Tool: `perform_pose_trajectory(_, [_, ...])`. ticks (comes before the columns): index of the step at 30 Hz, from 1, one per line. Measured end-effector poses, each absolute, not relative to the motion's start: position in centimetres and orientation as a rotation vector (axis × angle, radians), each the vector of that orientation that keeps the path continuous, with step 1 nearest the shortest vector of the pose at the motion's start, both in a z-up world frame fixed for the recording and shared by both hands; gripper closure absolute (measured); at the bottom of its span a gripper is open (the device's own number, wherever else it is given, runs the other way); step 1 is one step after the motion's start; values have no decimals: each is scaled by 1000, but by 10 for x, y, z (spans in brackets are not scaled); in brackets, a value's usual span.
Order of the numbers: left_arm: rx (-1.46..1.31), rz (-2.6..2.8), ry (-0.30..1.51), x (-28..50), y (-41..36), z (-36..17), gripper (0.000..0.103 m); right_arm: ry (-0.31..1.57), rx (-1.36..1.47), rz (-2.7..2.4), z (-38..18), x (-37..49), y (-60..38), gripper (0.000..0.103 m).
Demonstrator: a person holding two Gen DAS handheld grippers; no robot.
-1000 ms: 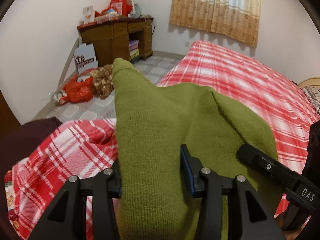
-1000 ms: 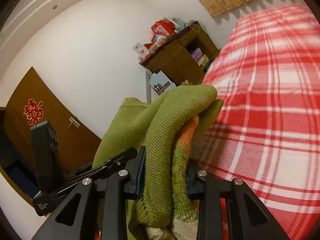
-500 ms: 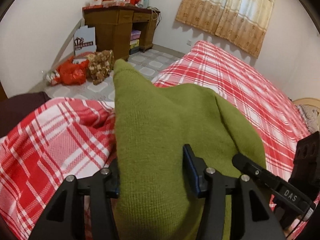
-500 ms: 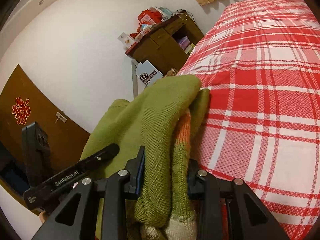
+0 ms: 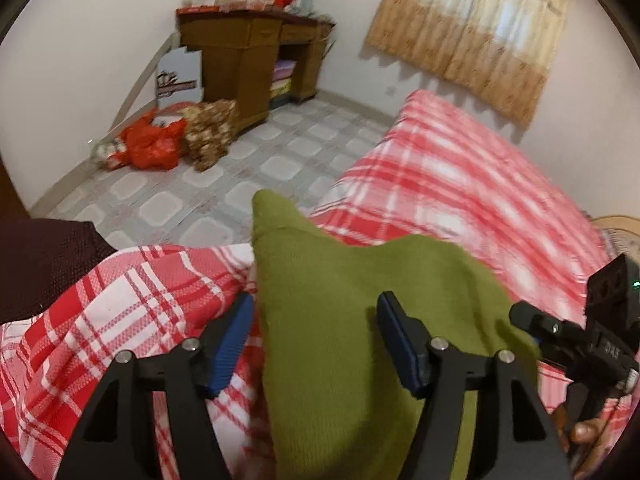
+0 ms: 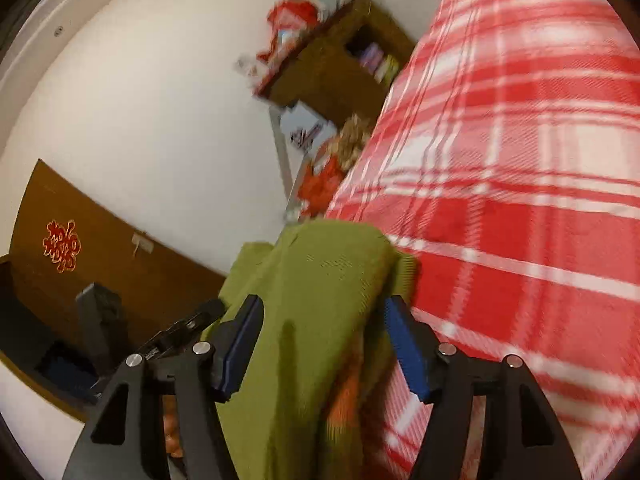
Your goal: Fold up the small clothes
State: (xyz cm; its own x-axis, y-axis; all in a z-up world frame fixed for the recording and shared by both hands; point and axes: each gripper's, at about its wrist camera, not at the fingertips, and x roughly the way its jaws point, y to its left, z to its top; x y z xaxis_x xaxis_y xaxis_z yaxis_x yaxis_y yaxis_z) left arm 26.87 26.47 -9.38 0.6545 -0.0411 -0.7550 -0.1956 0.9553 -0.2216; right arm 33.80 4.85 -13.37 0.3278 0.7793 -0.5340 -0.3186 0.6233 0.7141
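Both grippers have let go since the earlier frame: your left gripper (image 5: 316, 344) now stands spread wide, its blue pads (image 5: 232, 344) clear of the green knit sweater (image 5: 340, 320), and your right gripper (image 6: 320, 344) is spread likewise, the cloth merely draped between its fingers. That sweater lies on the near left part of the red plaid bedspread (image 5: 460, 184), by the bed's edge. Expect it to be soft, light and floppy; I'd pinch through a doubled edge or corner, not one loose layer.
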Motion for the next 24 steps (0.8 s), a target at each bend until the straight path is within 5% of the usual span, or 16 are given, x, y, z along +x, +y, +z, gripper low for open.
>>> perform_pose_trajectory(1, [-307, 98, 867, 270, 266, -98, 37, 1020, 489, 771, -138, 340, 61, 69])
perform_pose_trajectory(5, [-358, 160, 881, 270, 275, -119, 37, 933, 318, 720, -123, 337, 88, 77])
perform_pose_trajectory(24, [-100, 167, 856, 260, 236, -90, 38, 813, 270, 541, -113, 297, 48, 75])
